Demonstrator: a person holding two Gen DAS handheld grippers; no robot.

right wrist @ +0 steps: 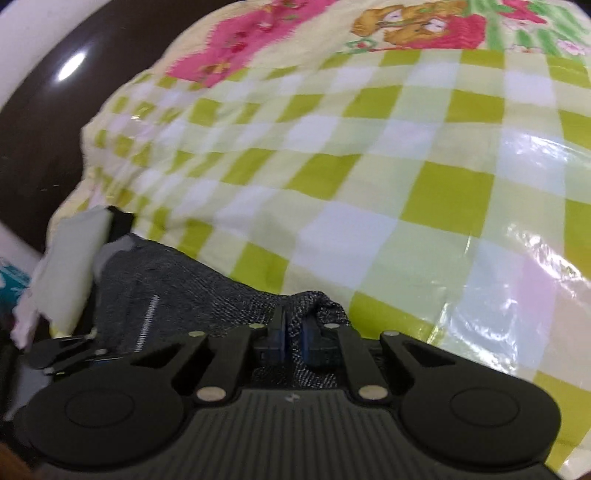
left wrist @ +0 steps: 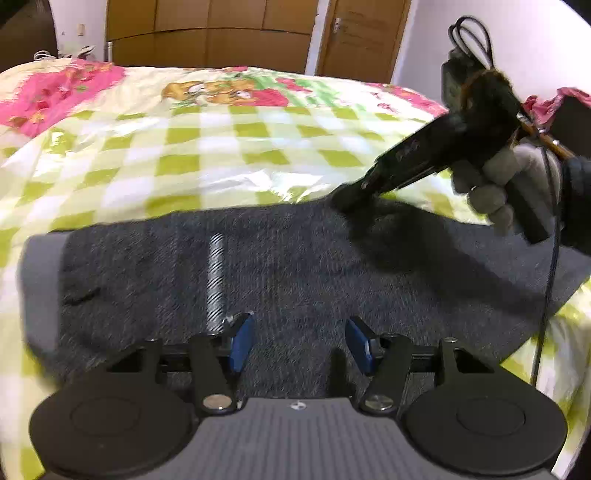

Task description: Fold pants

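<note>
1. Dark grey pants [left wrist: 295,266] lay flat across the near part of the bed [left wrist: 221,147], spread side to side over the green-and-white checked cover.
2. A lighter grey band [left wrist: 40,280] showed at the left end of the pants in the left wrist view; a pale striped strip [left wrist: 216,280] ran across the fabric near that end.
3. Left gripper [left wrist: 300,345] hung over the near edge of the pants, blue pads spread apart, nothing pinched between them, only fabric below.
4. Right gripper [right wrist: 293,338] was closed on the far edge of the pants; a small ridge of grey fabric [right wrist: 314,306] stood bunched up between its blue pads.
5. In the left wrist view the right gripper's tip met the far edge of the pants, toward their right half, held by a gloved hand [left wrist: 491,184] with a dark sleeve.
6. A black cable [left wrist: 546,295] hung from that hand down past the right end of the pants.
7. Beyond the pants, the bed cover showed a bear print [left wrist: 218,90] and pink patches at the far side.
8. Brown wardrobe doors [left wrist: 207,33] stood behind the bed.
9. Both views were slightly blurred.
</note>
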